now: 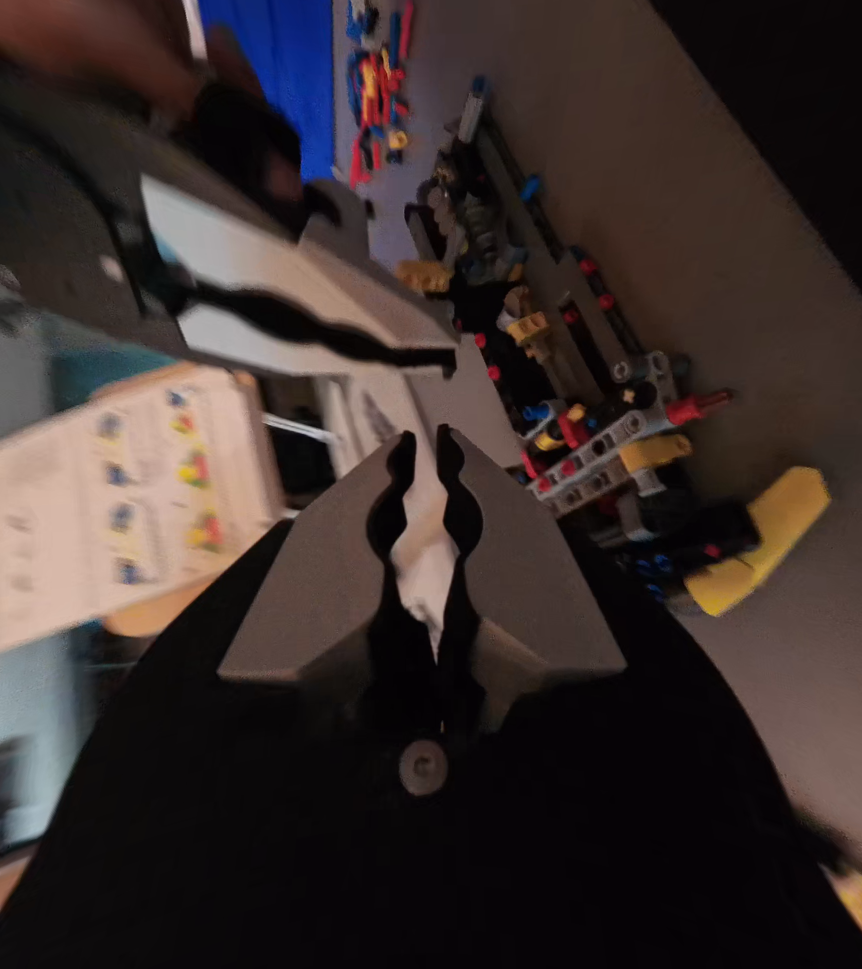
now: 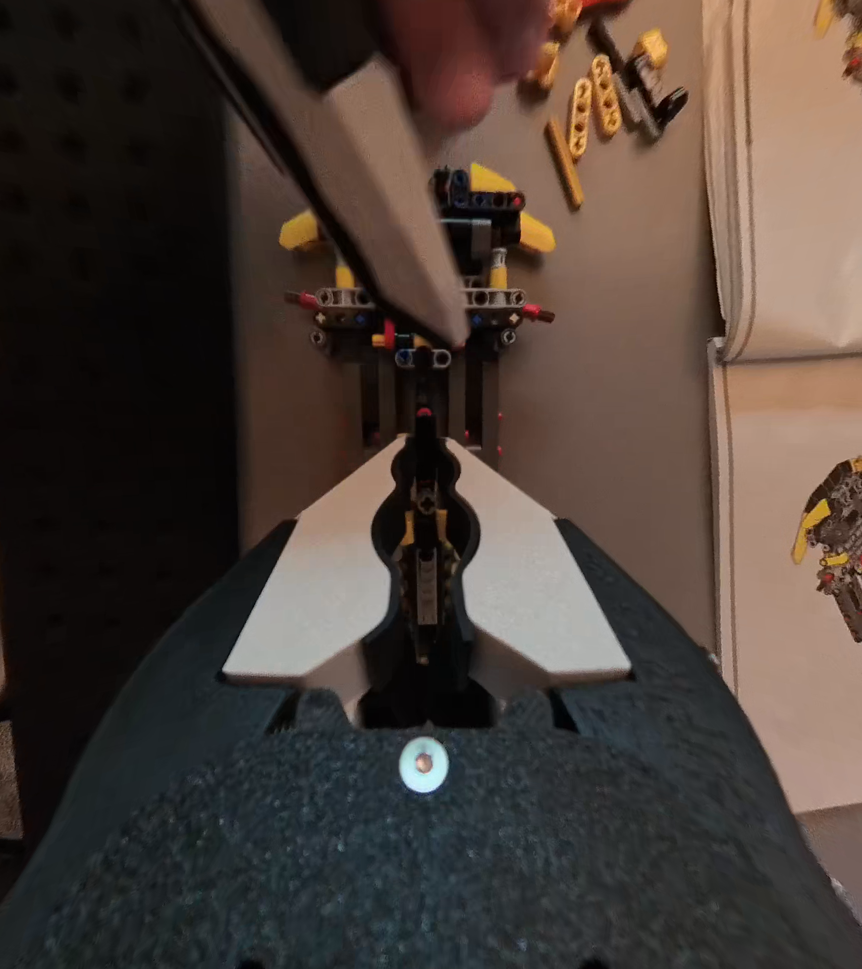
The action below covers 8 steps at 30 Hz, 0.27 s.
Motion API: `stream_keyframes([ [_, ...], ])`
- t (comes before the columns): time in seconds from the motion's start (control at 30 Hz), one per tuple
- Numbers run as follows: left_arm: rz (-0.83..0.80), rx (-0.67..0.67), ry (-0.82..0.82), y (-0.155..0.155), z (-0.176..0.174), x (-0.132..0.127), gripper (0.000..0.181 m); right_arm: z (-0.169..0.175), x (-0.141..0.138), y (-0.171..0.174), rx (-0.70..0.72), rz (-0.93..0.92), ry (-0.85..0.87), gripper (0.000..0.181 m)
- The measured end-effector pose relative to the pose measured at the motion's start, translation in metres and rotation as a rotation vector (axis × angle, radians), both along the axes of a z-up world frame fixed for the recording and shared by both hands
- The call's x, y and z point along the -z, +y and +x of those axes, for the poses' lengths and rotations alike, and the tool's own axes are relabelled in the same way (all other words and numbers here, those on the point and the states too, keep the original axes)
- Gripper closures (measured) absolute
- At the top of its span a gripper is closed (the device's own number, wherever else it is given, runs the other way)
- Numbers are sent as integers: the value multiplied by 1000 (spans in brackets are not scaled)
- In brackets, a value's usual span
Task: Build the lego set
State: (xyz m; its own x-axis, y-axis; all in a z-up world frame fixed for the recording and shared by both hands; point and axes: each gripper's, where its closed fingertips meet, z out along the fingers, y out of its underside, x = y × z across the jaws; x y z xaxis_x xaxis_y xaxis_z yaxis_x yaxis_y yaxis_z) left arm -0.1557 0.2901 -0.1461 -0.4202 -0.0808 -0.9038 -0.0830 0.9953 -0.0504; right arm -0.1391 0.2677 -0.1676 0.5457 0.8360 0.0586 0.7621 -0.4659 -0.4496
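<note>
A long Lego Technic model (image 2: 492, 299) of black and grey beams, red pins and yellow panels lies on the grey table (image 2: 602, 472). My right gripper (image 2: 426, 445) is shut on the model's black central beam at its near end. It also shows in the left wrist view (image 1: 450, 359), at the model's (image 1: 602, 456) middle. My left gripper (image 1: 423, 432) is nearly closed with a thin gap and nothing between the fingers. In the right wrist view its fingers (image 2: 392, 210) slant down from the upper left, the tip at the model's centre near a red pin.
Loose red, blue and yellow pieces (image 1: 379, 89) lie at the table's far end. Yellow beams (image 2: 591, 105) lie right of the model. An open instruction booklet (image 2: 811, 524) lies along the right side. A dark perforated panel (image 2: 93, 367) stands on the left. A person's hand (image 2: 460, 68) shows above.
</note>
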Motion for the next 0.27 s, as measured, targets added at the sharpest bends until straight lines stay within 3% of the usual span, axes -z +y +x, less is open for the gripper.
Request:
stream_keyframes([
  [0.03,-102,-47,58,6,-4,3,171,-1,2,0,-2,-11,-15,174],
  [0.13,-450,-185,204,19,-10,11,165,-1,10,3,-16,-39,-81,174],
  [0.27,-862,-196,299,7,-12,3,165,-4,13,5,-23,-71,-97,174],
])
